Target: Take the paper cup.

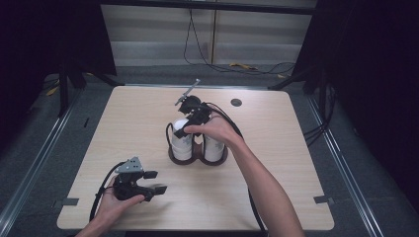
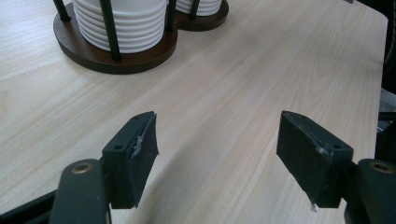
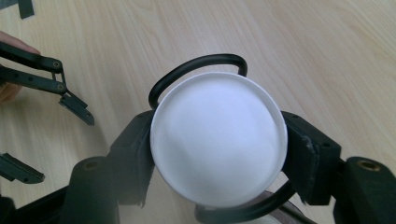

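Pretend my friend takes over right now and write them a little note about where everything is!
Right gripper: over the left stack of white cups in the dark wooden holder at mid-table, jaws closed on the sides of the top cup.
Left gripper: open and empty, low over the table near its front left, pointing toward the holder.
Right stack of cups: sits in the holder's other ring.
Done: top cup gripped.
Left: probably lift that cup up and out between the black rods; no cup stands outside the holder yet.
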`<state>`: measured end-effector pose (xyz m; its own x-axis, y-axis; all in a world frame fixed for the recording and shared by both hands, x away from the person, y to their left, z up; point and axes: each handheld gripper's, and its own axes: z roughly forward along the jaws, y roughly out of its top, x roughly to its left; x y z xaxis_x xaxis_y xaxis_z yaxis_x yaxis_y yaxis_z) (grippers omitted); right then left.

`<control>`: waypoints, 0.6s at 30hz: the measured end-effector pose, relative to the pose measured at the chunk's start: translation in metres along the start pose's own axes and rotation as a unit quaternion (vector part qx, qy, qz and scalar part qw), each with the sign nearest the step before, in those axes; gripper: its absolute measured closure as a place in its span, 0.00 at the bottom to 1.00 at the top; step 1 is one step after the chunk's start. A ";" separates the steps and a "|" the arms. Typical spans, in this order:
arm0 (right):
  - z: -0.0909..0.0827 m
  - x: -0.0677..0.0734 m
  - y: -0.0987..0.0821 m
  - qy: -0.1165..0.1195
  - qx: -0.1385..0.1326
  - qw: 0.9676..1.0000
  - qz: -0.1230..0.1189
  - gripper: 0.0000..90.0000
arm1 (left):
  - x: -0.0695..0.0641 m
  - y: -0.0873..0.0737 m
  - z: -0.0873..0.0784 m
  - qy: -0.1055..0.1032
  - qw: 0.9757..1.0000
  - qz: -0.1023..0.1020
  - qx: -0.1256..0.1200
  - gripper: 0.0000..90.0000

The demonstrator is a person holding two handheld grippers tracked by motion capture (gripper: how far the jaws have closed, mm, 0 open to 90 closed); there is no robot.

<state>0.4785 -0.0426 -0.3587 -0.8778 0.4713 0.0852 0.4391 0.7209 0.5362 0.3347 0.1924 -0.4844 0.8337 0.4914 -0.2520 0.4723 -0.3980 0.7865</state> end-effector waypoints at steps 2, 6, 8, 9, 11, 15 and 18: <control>-0.003 -0.001 0.000 0.008 -0.007 1.000 0.005 0.37 | 0.000 0.000 0.000 0.000 1.000 0.000 0.000 0.32; -0.004 -0.001 -0.002 0.007 -0.009 1.000 0.004 0.37 | 0.000 0.000 0.000 0.000 1.000 -0.002 0.000 0.32; -0.005 -0.001 -0.002 0.009 -0.018 1.000 0.007 0.37 | 0.000 0.000 0.000 0.000 1.000 -0.002 0.000 0.32; -0.005 -0.001 -0.003 0.010 -0.020 1.000 0.007 0.36 | 0.000 0.000 0.000 0.000 1.000 -0.002 0.000 0.33; -0.005 -0.001 -0.003 0.010 -0.019 1.000 0.012 0.35 | 0.000 0.000 0.000 0.000 1.000 -0.003 -0.001 0.33; -0.005 0.001 -0.003 0.010 -0.015 1.000 0.000 0.42 | 0.000 0.000 0.000 0.000 1.000 -0.002 0.001 0.33; -0.005 0.001 -0.003 0.004 -0.017 1.000 0.001 0.42 | 0.000 0.000 0.000 0.000 1.000 -0.003 0.000 0.33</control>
<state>0.4753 -0.0464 -0.3562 -0.8783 0.4690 0.0929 0.4344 0.7018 0.5646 0.3348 0.1924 -0.4848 0.8308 0.4937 -0.2570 0.4775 -0.3950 0.7848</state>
